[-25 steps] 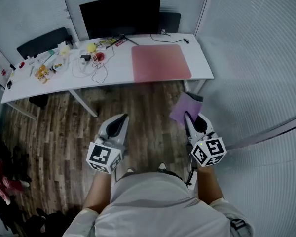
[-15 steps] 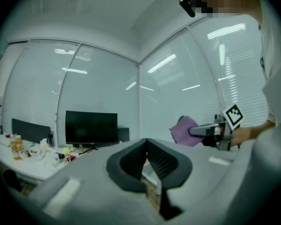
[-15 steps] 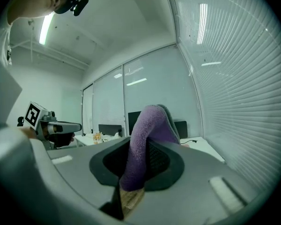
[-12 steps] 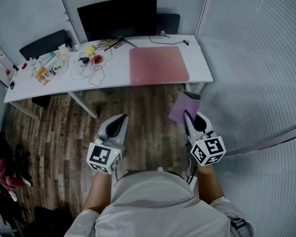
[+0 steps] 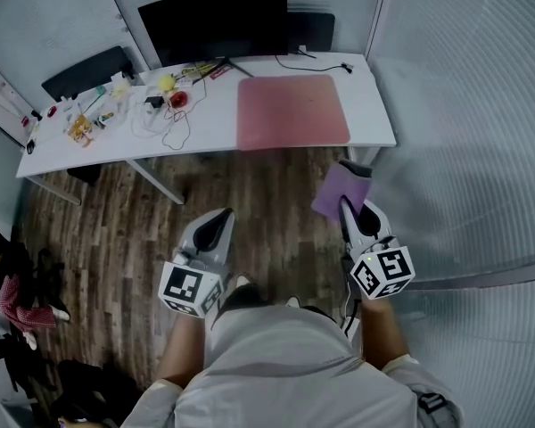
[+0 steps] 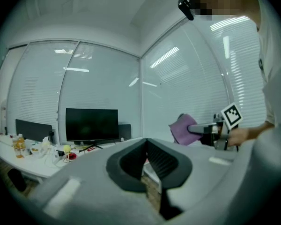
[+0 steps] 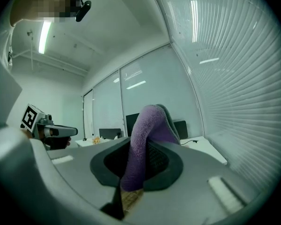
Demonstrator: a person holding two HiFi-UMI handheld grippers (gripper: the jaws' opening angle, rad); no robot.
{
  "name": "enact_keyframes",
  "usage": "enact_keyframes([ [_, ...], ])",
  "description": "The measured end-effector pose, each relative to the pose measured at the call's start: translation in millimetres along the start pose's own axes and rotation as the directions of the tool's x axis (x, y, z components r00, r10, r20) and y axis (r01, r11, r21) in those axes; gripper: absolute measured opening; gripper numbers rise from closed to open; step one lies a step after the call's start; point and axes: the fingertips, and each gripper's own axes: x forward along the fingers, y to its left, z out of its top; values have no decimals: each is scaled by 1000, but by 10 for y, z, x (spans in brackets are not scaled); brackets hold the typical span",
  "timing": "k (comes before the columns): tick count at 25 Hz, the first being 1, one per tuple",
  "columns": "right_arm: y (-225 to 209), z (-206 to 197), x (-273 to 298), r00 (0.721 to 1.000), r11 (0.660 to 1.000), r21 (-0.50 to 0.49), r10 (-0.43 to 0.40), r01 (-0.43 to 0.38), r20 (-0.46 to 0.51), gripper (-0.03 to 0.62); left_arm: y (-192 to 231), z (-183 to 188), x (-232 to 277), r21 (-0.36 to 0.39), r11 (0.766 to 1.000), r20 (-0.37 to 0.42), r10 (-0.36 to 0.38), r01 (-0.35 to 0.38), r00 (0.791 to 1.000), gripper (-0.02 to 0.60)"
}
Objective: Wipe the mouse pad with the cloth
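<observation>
Office scene, seen from above: a person stands back from a white bench (image 5: 371,114) with a hand-held gripper in each hand. The right hand-held gripper (image 7: 139,150) is clamped on a purple cloth (image 7: 149,125). The cloth rises folded from between the jaws and droops over their tips. In the head view the cloth hangs above the wooden floor (image 5: 259,194), well short of the bench.

The left hand-held gripper (image 6: 146,142) has its jaws brought together with nothing between them. It is held over the floor, roughly level with the right one and well apart from it.

The pink mouse pad (image 5: 292,111) lies flat on the right part of the bench, its near edge along the bench's front edge, and neither gripper touches it. A dark monitor (image 5: 216,23) stands at the back of the bench. To the left of the pad lie looped cables (image 5: 174,127) and a scatter of small items (image 5: 80,127).
</observation>
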Motion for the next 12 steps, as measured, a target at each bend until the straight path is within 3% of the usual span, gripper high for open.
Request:
enact_keyframes([
  [7, -149, -112, 469, 999, 1000, -11, 0, 0, -41, 52, 345, -149, 421, -14, 1000, -8, -24, 24, 1000, 3],
  [12, -159, -35, 1023, 999, 999, -33, 1, -3, -44, 52, 843, -146, 778, -25, 998, 7, -60, 60, 998, 3],
])
